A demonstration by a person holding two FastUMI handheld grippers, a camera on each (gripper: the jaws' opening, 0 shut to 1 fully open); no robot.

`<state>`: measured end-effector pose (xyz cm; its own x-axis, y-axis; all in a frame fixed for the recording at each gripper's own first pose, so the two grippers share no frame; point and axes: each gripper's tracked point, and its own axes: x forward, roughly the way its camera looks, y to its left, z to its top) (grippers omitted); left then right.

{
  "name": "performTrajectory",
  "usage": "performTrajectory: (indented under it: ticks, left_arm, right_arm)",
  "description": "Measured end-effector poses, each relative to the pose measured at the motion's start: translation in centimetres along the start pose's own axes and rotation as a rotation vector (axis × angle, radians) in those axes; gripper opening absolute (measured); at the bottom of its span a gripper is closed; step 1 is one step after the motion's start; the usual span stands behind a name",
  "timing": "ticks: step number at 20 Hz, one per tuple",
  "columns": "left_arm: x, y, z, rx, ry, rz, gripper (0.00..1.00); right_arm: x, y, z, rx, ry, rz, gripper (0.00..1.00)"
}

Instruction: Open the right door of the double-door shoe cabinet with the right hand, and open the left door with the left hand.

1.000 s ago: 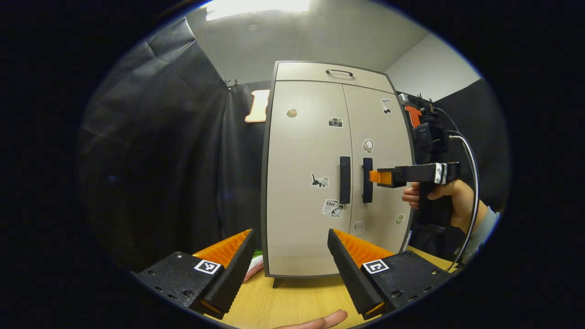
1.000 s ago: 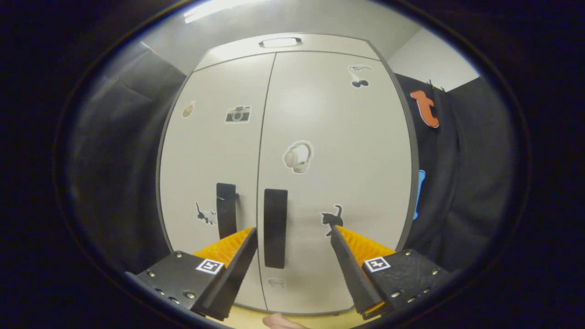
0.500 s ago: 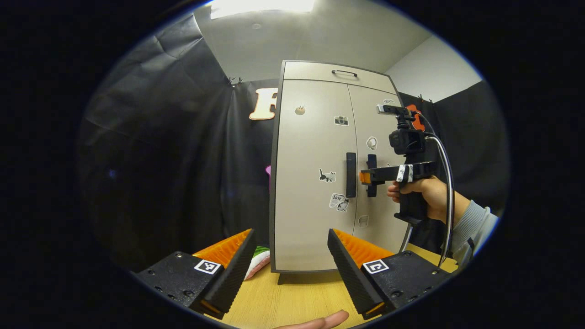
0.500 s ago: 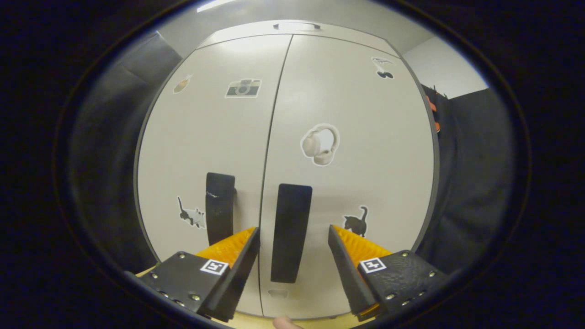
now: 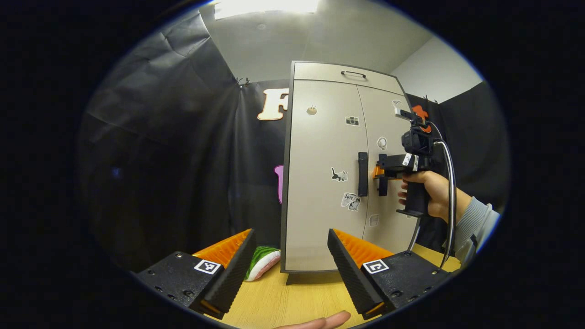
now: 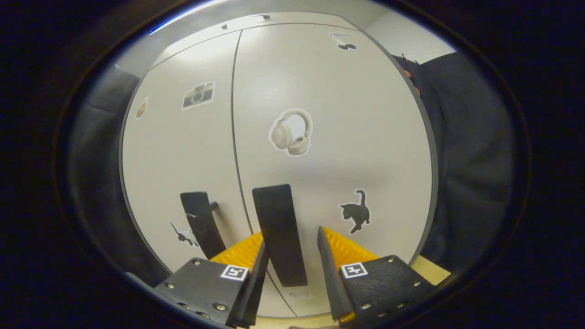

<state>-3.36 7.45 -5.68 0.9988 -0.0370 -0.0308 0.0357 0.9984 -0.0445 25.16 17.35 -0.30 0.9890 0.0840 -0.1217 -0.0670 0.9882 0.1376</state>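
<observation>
The right gripper [image 6: 289,269] is straddling the right door handle [image 6: 279,233], not yet pinching, lining up a pull. The left gripper [image 5: 290,260] is waiting spread, well apart.

Right handle [image 6: 279,235]: lower end hidden between the right gripper [image 6: 288,256] fingers; contact indeterminate. Green-and-pink item [image 5: 261,262]: partly hidden behind the cabinet [image 5: 315,183].

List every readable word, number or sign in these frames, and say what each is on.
"Love": on a small white sticker low on the left door of the beige double-door shoe cabinet. Its finer print is too blurred to read.
Square black-and-white markers on the left claw: patterns, no words.
The other door stickers are pictures only.
</observation>
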Motion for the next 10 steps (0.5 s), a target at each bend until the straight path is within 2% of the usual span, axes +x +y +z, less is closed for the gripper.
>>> performTrajectory:
  ticks: [1, 2, 4, 5, 6, 8, 10]
  left_arm:
    - [0.02, -0.05, 0.11, 0.000, -0.002, 0.000, 0.95]
    - [0.12, 0.05, 0.29, 0.002, -0.006, 0.002, 0.96]
    - [-0.10, 0.22, 0.46, 0.008, -0.013, 0.011, 0.95]
    - [-0.24, 0.20, 0.56, 0.013, -0.014, 0.012, 0.95]
    - [-0.30, 0.16, 0.54, 0.018, -0.013, 0.009, 0.95]
    - [-0.50, 0.09, 0.64, 0.027, -0.012, 0.011, 0.97]
    - [-0.62, 0.25, 0.90, 0.035, -0.015, 0.017, 0.97]
  right_arm:
    - [0.17, 0.09, -0.04, -0.002, -0.005, 0.001, 0.59]
    - [0.01, 0.18, -0.04, -0.008, -0.010, 0.004, 0.55]
    - [-0.06, 0.79, -0.01, -0.071, -0.016, 0.021, 0.54]
    - [-0.68, 0.82, 0.24, -0.109, -0.020, 0.003, 0.35]
    - [-0.06, 0.84, -0.14, -0.137, -0.018, -0.002, 0.25]
    - [-0.36, 0.92, -0.21, -0.111, -0.006, 0.014, 0.18]
    - [-0.65, 0.93, -0.11, -0.108, 0.001, 0.050, 0.18]
